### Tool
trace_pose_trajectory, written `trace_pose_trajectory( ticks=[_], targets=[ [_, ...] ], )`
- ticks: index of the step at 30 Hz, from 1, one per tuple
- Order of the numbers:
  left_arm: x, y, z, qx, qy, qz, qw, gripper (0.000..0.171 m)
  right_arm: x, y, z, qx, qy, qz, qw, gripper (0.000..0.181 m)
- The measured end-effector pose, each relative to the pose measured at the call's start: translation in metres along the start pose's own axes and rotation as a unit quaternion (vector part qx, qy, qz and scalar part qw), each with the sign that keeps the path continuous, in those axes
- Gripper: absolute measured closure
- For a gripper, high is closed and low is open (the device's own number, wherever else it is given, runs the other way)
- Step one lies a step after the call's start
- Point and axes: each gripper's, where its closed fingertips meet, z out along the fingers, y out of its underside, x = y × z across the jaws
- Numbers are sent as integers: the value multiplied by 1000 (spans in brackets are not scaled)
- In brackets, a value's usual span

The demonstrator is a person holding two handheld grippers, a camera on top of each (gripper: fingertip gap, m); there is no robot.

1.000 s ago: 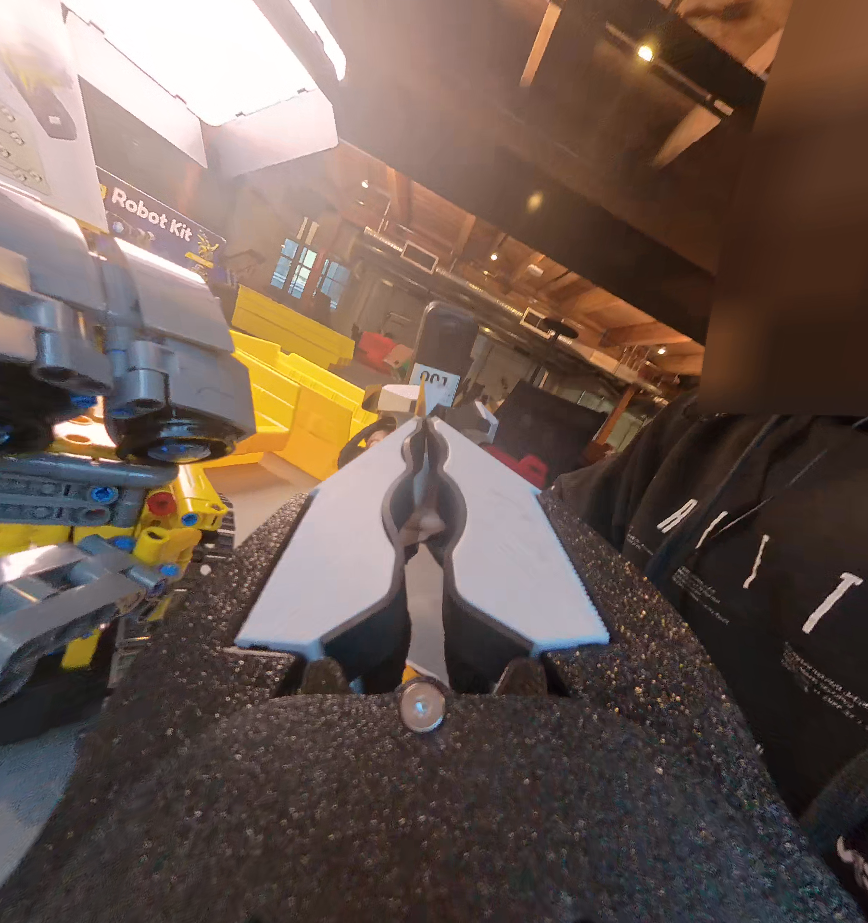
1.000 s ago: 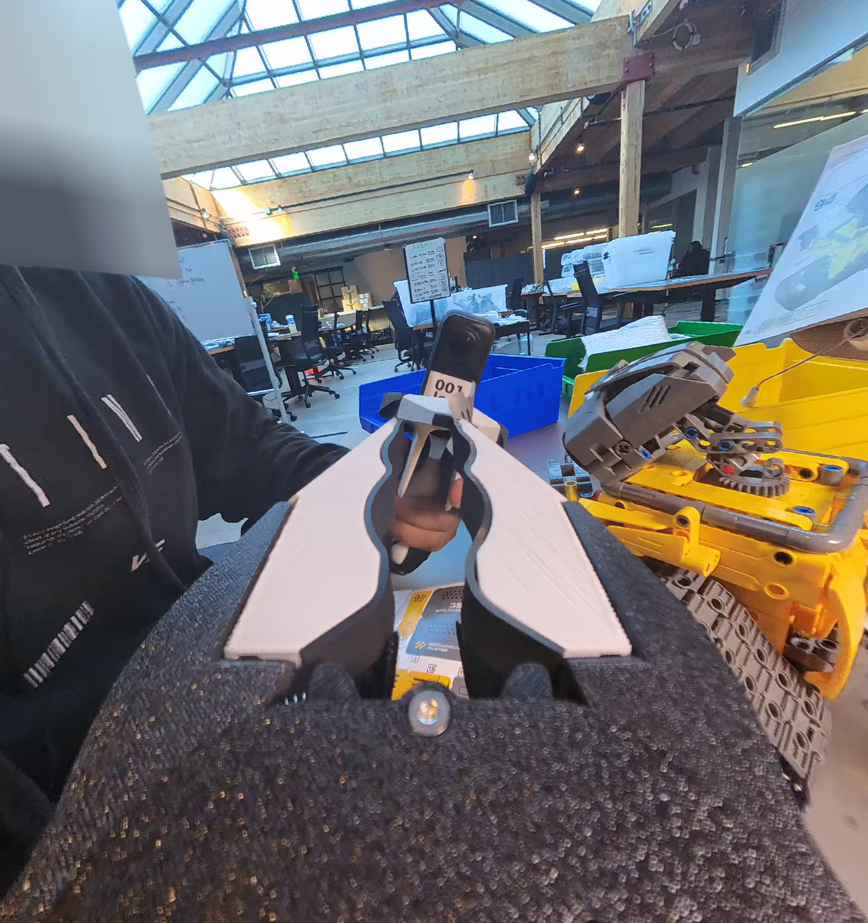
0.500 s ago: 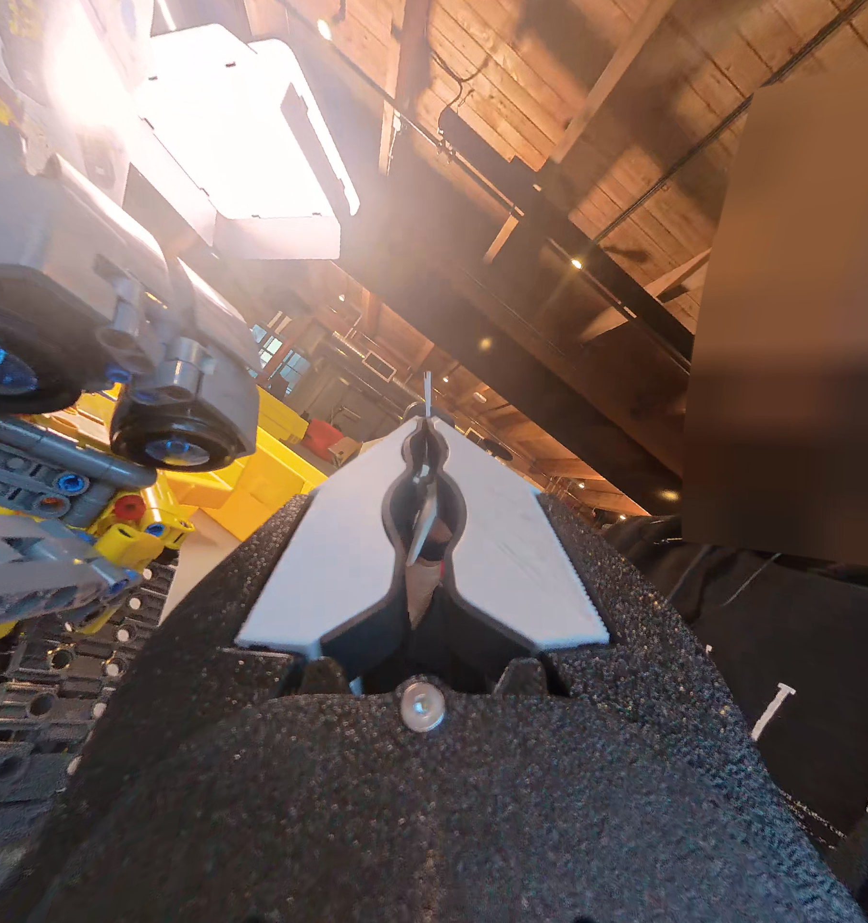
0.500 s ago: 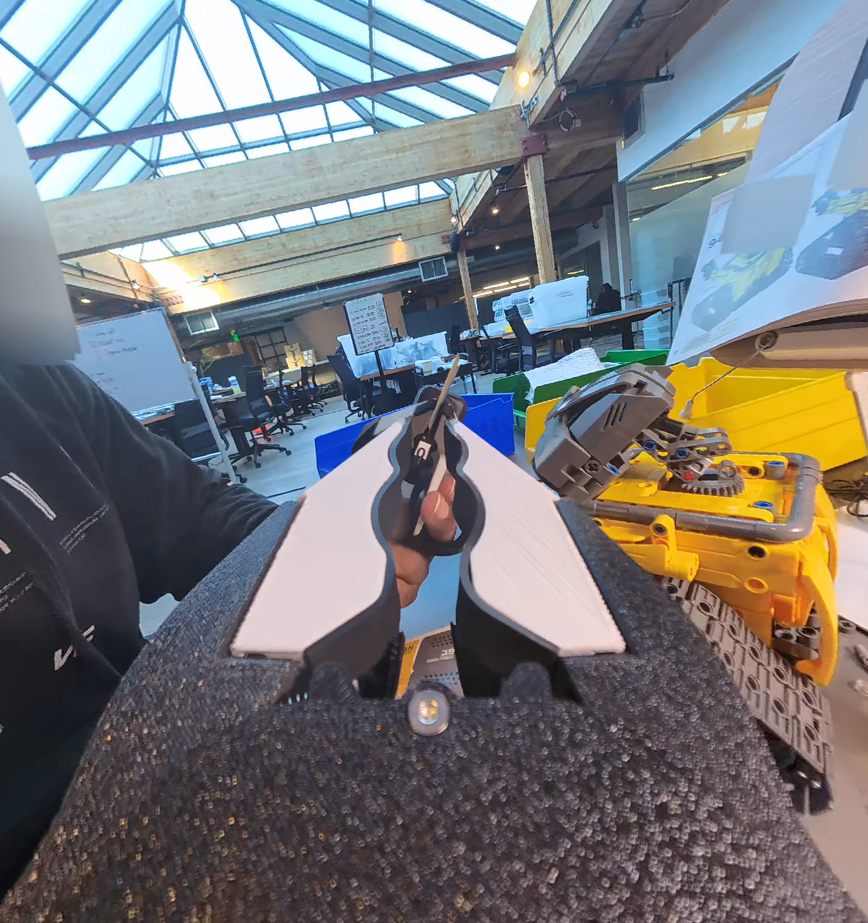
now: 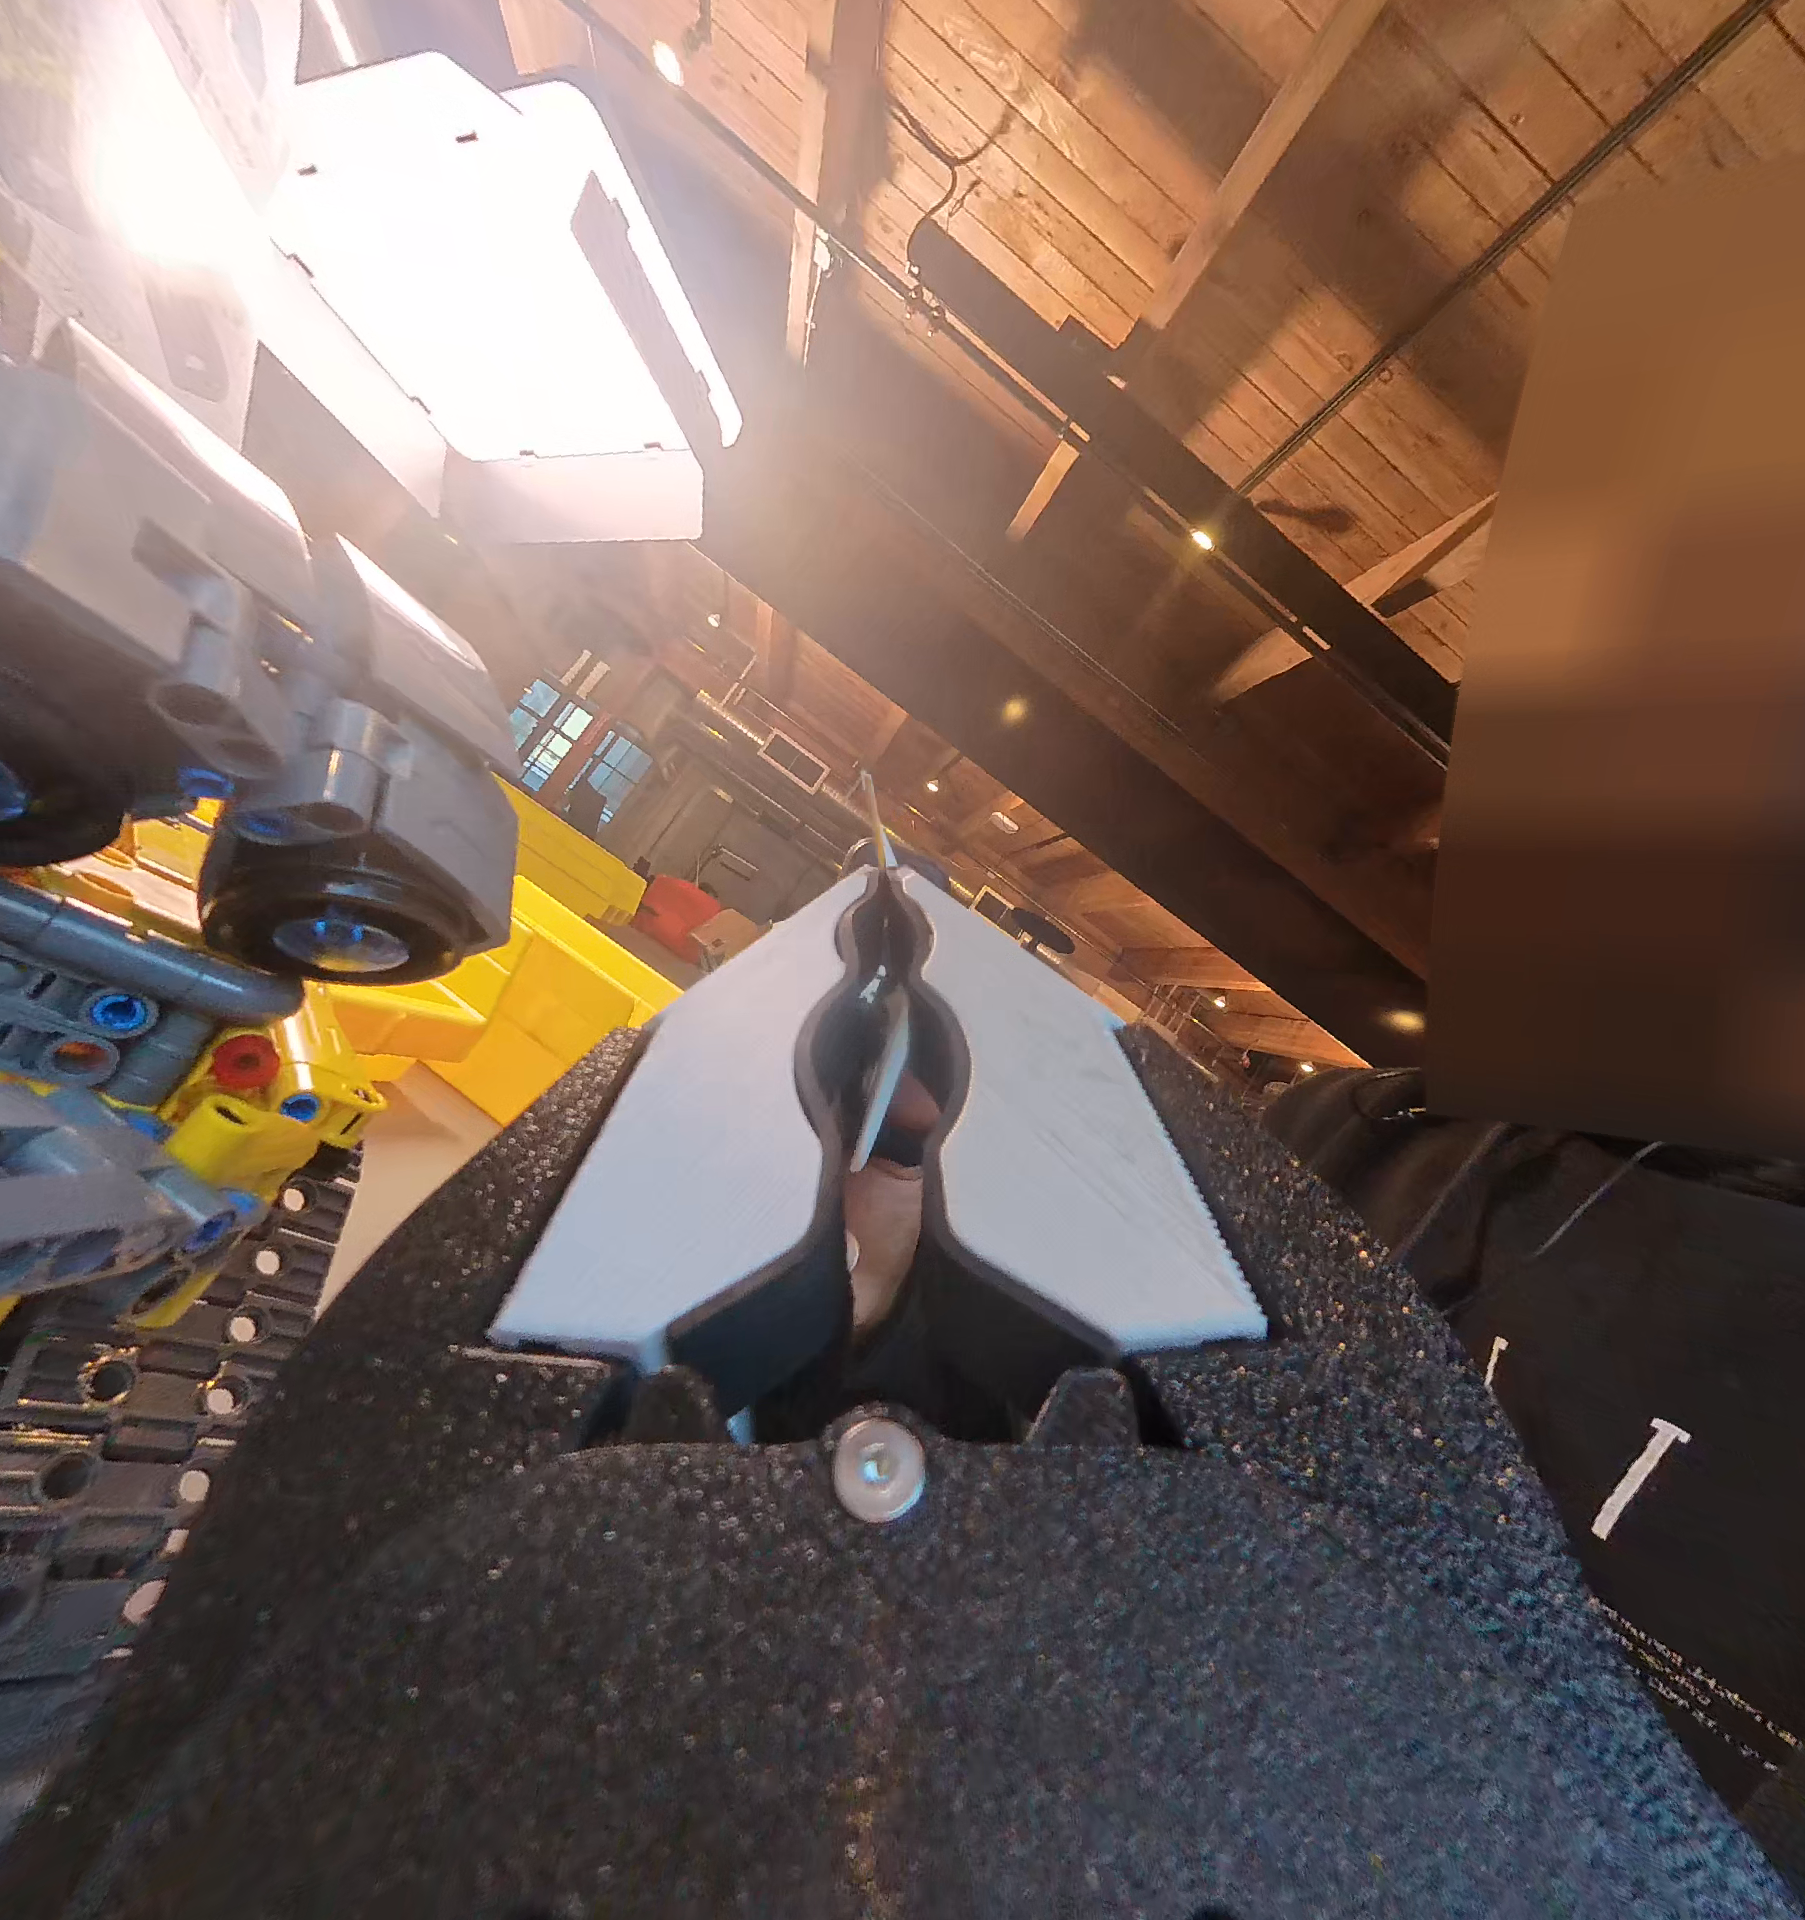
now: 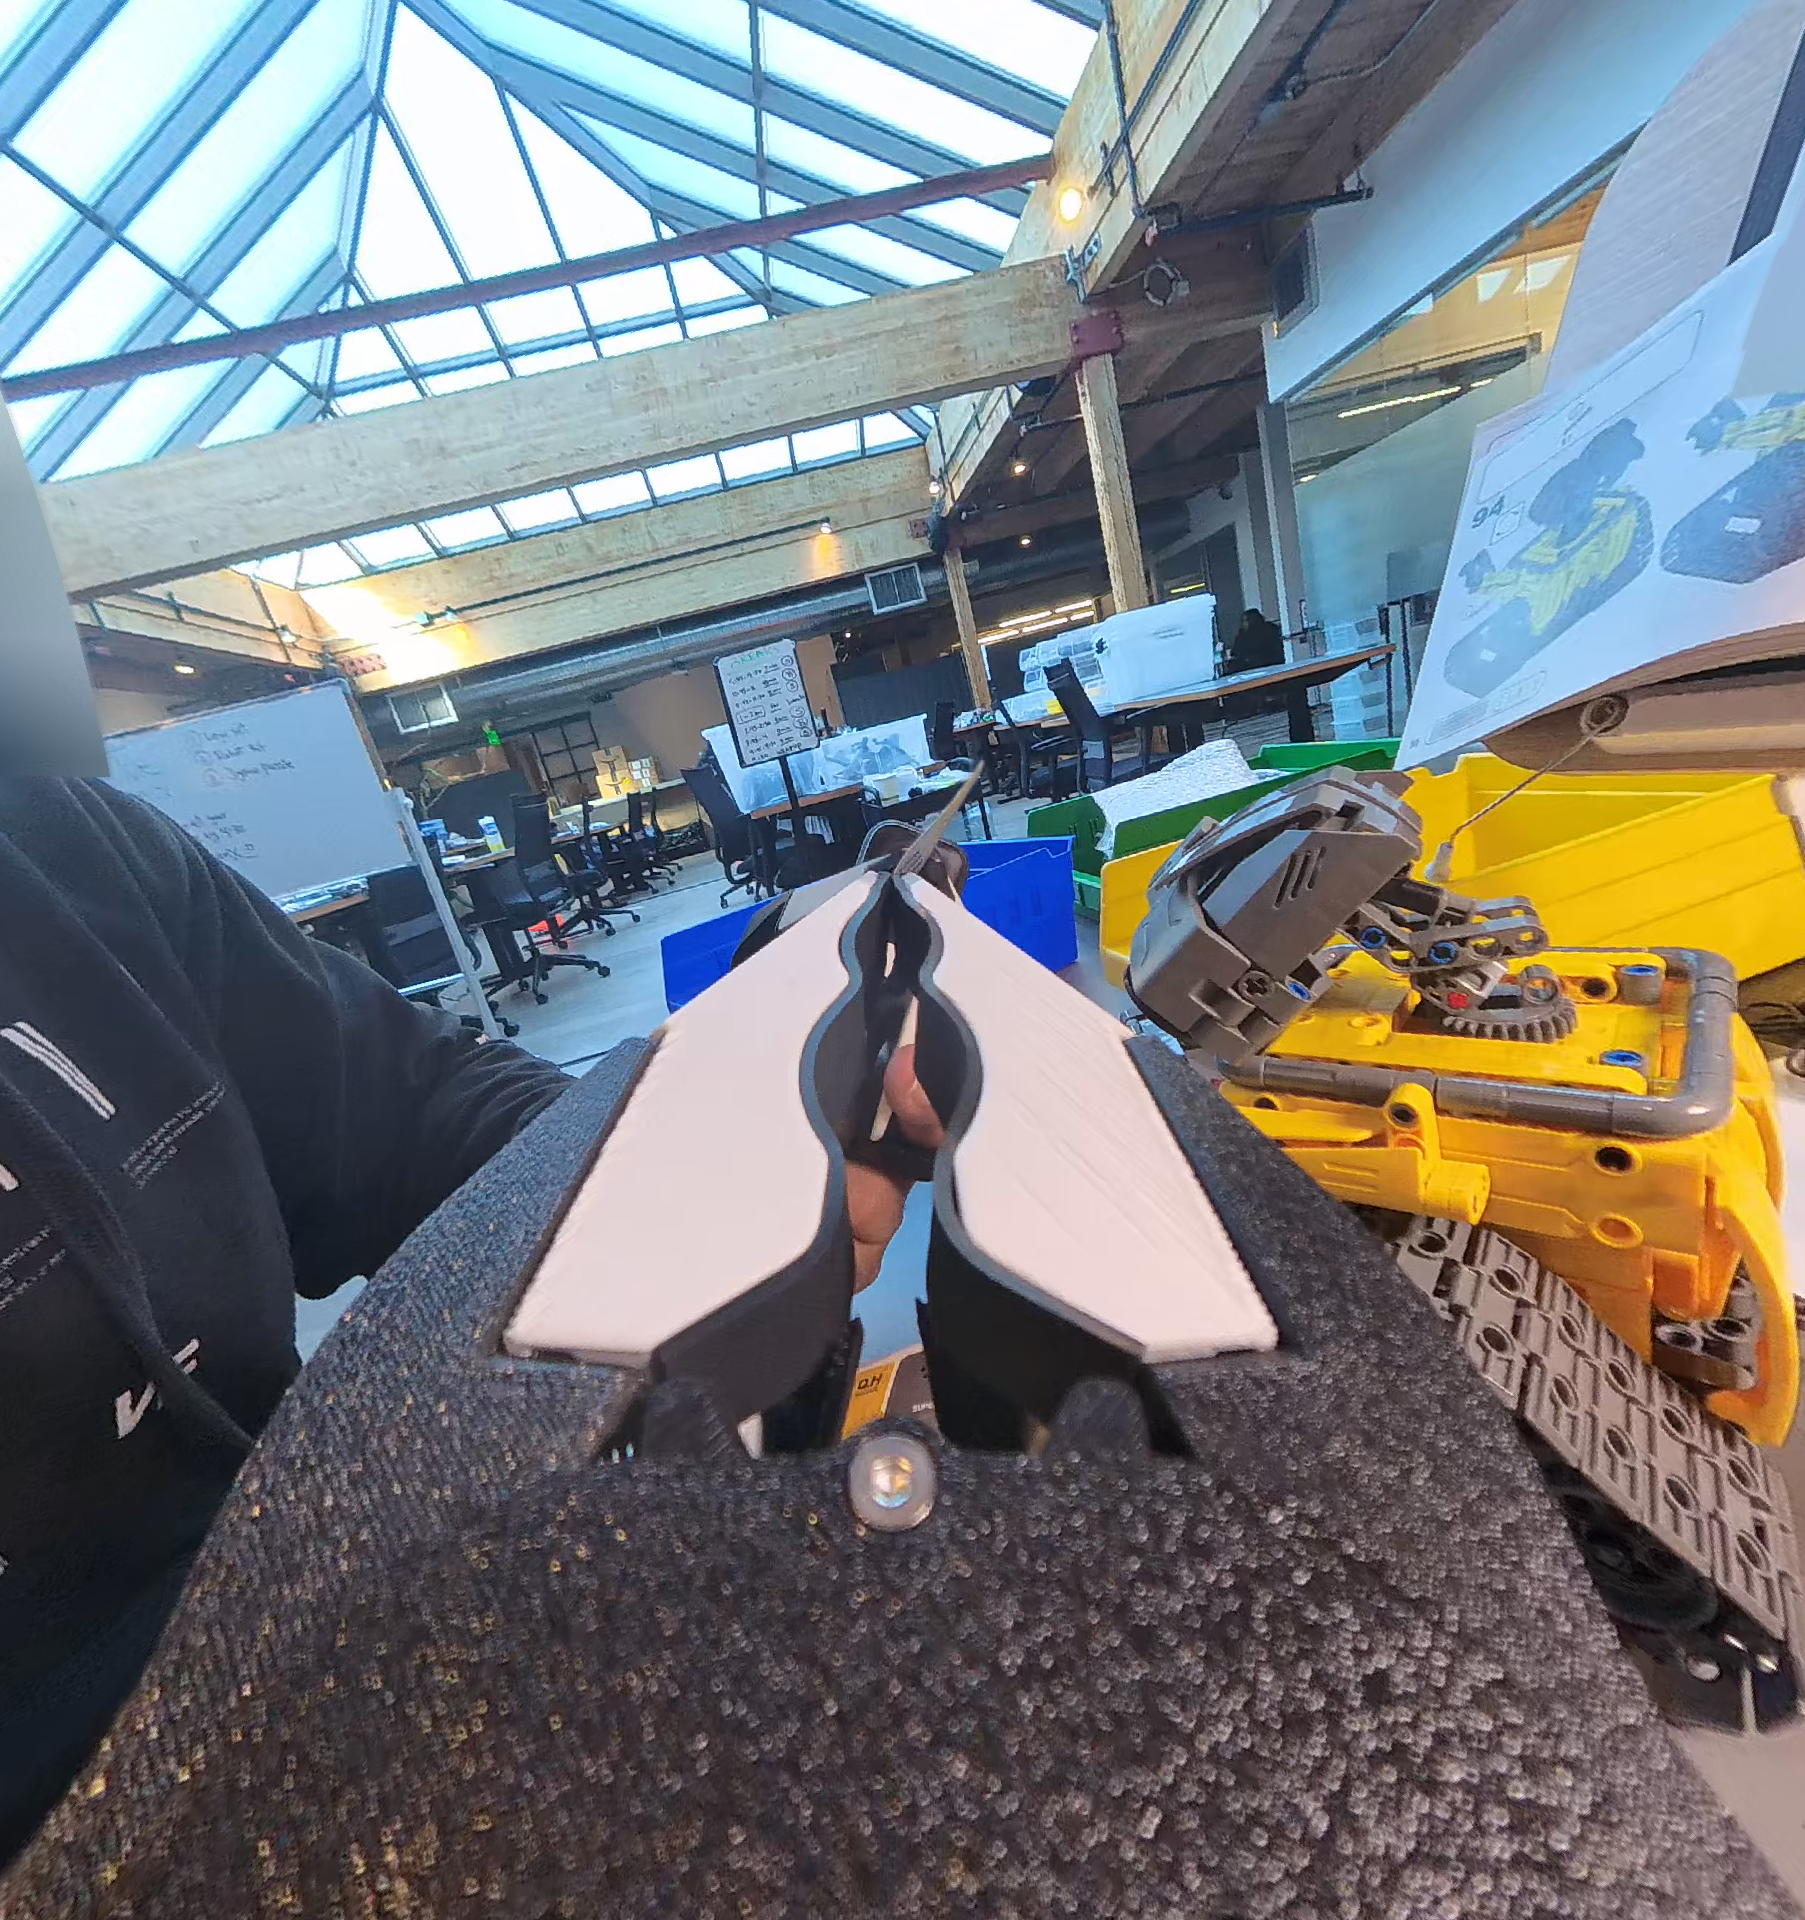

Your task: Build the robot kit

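My left gripper [image 5: 882, 883] is shut, and a thin flat sheet [image 5: 882, 1070] seen edge-on is pinched at its tips and sticks out above them. My right gripper [image 6: 890, 883] is also shut on a thin sheet [image 6: 937, 821] seen edge-on, which looks like the same one. The two grippers face each other, tilted upward. A person's finger [image 6: 908, 1091] shows through the gap behind the right fingers. A yellow and grey brick-built tracked robot model [image 6: 1500, 1091] stands to the right of the right gripper, and it also appears in the left wrist view [image 5: 254, 935], left of the left gripper.
A person in a black hoodie [image 6: 98, 1143] is close behind the grippers. Yellow bins [image 6: 1625, 852], a blue bin [image 6: 1012, 904] and a green bin [image 6: 1313, 758] stand beyond. An open instruction booklet [image 6: 1656, 520] sits on a stand above the model. A bright lamp panel [image 5: 482, 291] hangs overhead. My two grippers' fingertips are within a few centimetres of each other.
Both grippers have tilted upward, so more ceiling shows. The right jaws have closed at the tips onto the thin sheet. The opposite gripper's body is now hidden behind the tips.
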Motion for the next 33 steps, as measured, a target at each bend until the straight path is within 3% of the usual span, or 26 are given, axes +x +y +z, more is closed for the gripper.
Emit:
trace_pose_trajectory(
  ticks=[7,12,16,22,29,33],
  targets=[
    [-9,5,0,-30,-31,8,999,166,5,-1,-3,-16,16,-36,999,181],
    [-19,-1,-6,-40,-66,18,997,153,14,-7,-9,-42,52,-117,991,181],
    [-22,4,-6,-64,-78,27,995,153,31,-8,-17,-84,105,-206,969,181],
    [-26,16,-2,-86,-94,16,992,149,39,15,-19,-176,146,-405,885,181],
    [-35,10,-6,-52,-96,-89,990,140,34,28,-14,-225,168,-646,710,181],
    [-38,14,-8,-60,-109,-102,987,148,34,25,-13,-219,178,-689,667,181]
  ],
)
